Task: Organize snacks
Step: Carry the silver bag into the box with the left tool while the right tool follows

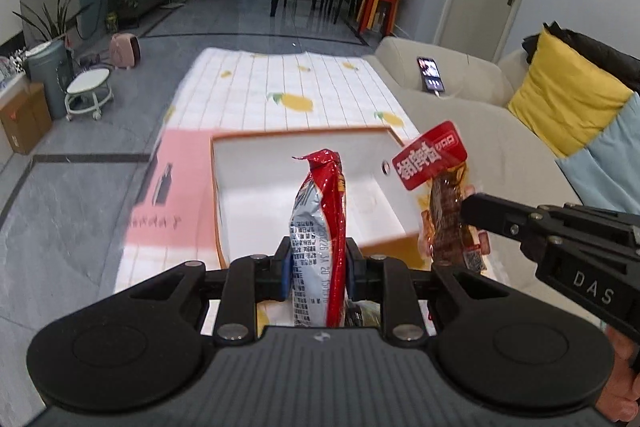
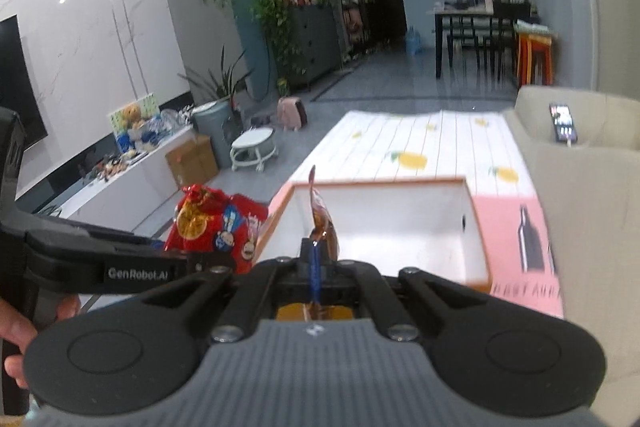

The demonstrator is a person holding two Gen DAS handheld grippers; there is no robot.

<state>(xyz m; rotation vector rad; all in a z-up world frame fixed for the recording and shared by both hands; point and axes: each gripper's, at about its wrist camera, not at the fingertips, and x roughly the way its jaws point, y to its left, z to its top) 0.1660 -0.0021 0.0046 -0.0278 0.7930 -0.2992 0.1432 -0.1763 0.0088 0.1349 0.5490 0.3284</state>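
My left gripper is shut on a red and silver snack bag that stands upright between its blue pads. Beyond it lies an open white box with an orange rim on the lemon-print tablecloth. In the left wrist view my right gripper comes in from the right, shut on a clear brown snack packet with a red label. The right wrist view shows that thin packet edge-on between the closed pads of the right gripper, with the box ahead and the red bag at left.
A pink lid or sheet lies beside the box on the cloth. A beige sofa with a phone on its armrest and a yellow cushion runs along the right. A small stool and cardboard box stand on the floor at left.
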